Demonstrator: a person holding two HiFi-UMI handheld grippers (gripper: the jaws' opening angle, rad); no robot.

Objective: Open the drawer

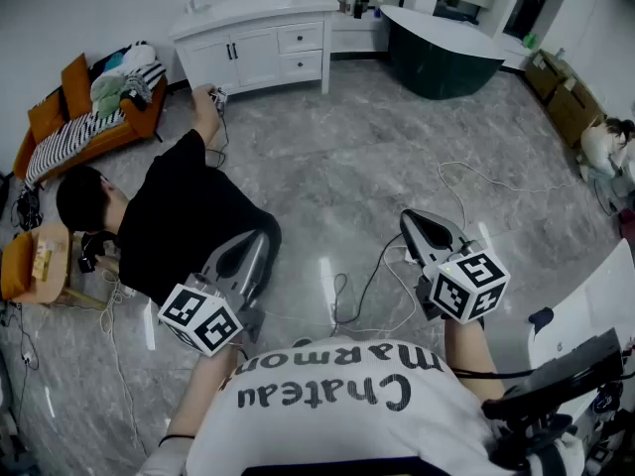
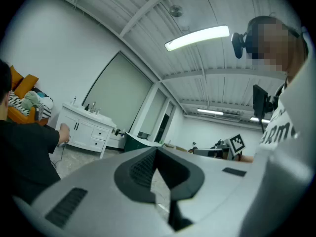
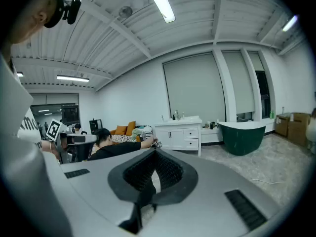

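Observation:
A white vanity cabinet [image 1: 260, 46] stands against the far wall, with two stacked drawers [image 1: 301, 51] on its right side, both closed. It also shows far off in the left gripper view as the vanity [image 2: 85, 128] and in the right gripper view as the vanity [image 3: 177, 135]. My left gripper [image 1: 258, 241] and right gripper [image 1: 413, 218] are held in front of my chest, far from the cabinet. Each is shut with nothing between its jaws, as the left gripper [image 2: 157, 154] and right gripper [image 3: 155, 157] views show.
A person in a black shirt [image 1: 177, 221] crouches on the floor at the left, one arm reaching toward the vanity's base. A dark green bathtub [image 1: 444, 53] stands right of the vanity. An orange sofa [image 1: 94, 127] is at the left, cardboard boxes [image 1: 566, 97] at the right, and cables [image 1: 397, 266] lie on the marble floor.

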